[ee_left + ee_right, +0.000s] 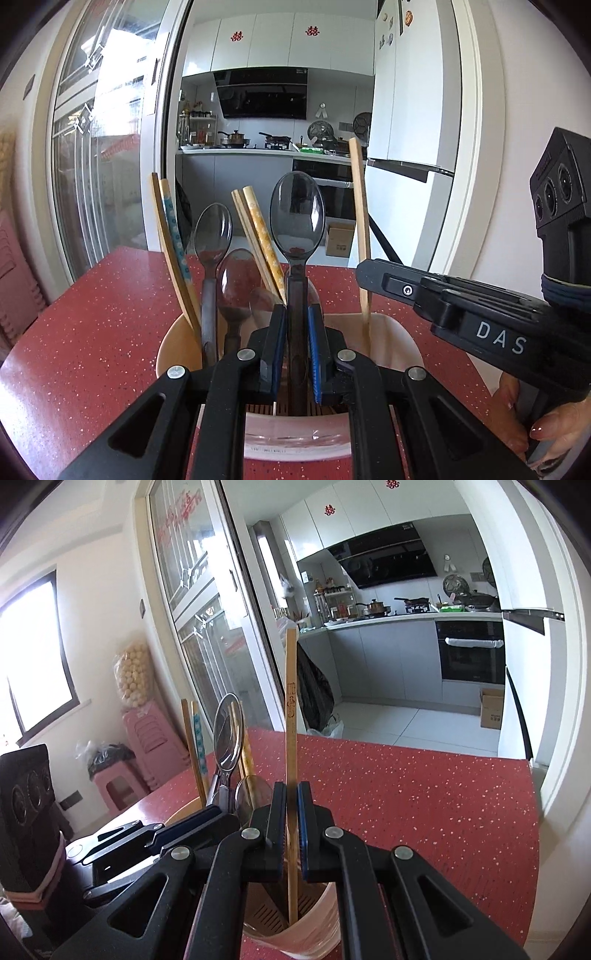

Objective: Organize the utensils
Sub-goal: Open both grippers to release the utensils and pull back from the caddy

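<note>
A pale pink utensil holder (400,338) (321,923) stands on the red speckled table. My left gripper (297,314) is shut on the handle of a dark see-through plastic spoon (297,218), held upright with its bowl on top and its lower end inside the holder. My right gripper (291,794) is shut on a plain wooden chopstick (291,709) (360,221), which stands upright with its tip down in the holder. Each gripper shows in the other's view: the right gripper (365,275) at the right, the left gripper (201,821) at the lower left.
Two more dark spoons (213,232) and several patterned chopsticks (173,236) lean in the holder's left part. The red table (424,812) stretches to the right and ahead. A hand (546,432) grips the right tool. Pink stools (147,746) stand beyond the table's left edge.
</note>
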Tool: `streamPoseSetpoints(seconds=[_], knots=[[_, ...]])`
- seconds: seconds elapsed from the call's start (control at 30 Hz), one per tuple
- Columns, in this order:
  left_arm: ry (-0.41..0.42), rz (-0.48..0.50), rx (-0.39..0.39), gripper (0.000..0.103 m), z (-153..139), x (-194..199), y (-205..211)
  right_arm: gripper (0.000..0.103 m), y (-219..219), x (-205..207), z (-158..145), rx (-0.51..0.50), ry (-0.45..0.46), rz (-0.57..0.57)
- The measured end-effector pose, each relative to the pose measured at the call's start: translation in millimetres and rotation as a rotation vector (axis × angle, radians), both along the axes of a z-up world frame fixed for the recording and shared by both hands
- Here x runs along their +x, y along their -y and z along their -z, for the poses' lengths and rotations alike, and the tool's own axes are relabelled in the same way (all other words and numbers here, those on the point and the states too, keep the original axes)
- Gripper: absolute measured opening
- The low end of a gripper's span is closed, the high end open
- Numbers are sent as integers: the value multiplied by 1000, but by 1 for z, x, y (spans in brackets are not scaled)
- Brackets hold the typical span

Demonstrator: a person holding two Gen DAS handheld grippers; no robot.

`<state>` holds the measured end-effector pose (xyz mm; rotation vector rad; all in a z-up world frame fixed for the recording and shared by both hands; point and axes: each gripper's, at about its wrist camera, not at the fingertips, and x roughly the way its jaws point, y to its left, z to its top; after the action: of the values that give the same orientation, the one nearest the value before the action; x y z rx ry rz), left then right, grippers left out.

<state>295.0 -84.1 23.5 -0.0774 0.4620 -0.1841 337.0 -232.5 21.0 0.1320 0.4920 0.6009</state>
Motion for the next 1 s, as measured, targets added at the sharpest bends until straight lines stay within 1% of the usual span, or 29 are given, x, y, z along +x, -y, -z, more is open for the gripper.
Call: streamPoseSetpoints(seconds=[0.37, 0.43, 0.47, 0.5, 0.57, 0.63, 0.67, 0.7, 0.77, 0.87, 1.0], knots=[[-34, -27, 9, 42, -5, -2, -9, 8, -3, 6, 1, -36, -73, -22], [-32, -31, 7, 42, -8, -5, -10, 13, -2, 6, -1, -29, -83, -14], [-29, -35, 8, 42, -9, -7, -11, 22, -1, 6, -2, -26, -89, -10], [-29, -38, 10, 42, -11, -9, -12, 36, -1, 5, -3, -26, -92, -2], [-34, -46, 17, 42, -13, -12, -14, 50, 1, 0, -6, -25, -86, 19], [-44, -51, 24, 42, -15, -15, -17, 51, 3, -4, -10, -23, -93, 34], [-51, -56, 31, 42, -16, -16, -18, 53, 4, -6, -12, -21, -104, 45], [-57, -60, 39, 42, -16, -18, -20, 58, 4, -8, -13, -23, -111, 55], [-65, -67, 49, 42, -18, -21, -23, 65, 8, -14, -15, -15, -129, 79], [-87, -71, 46, 42, -18, -27, -30, 77, 13, -22, -17, 7, -163, 99], [-109, -82, 47, 42, -17, -37, -38, 77, 19, -39, -16, 7, -194, 151]])
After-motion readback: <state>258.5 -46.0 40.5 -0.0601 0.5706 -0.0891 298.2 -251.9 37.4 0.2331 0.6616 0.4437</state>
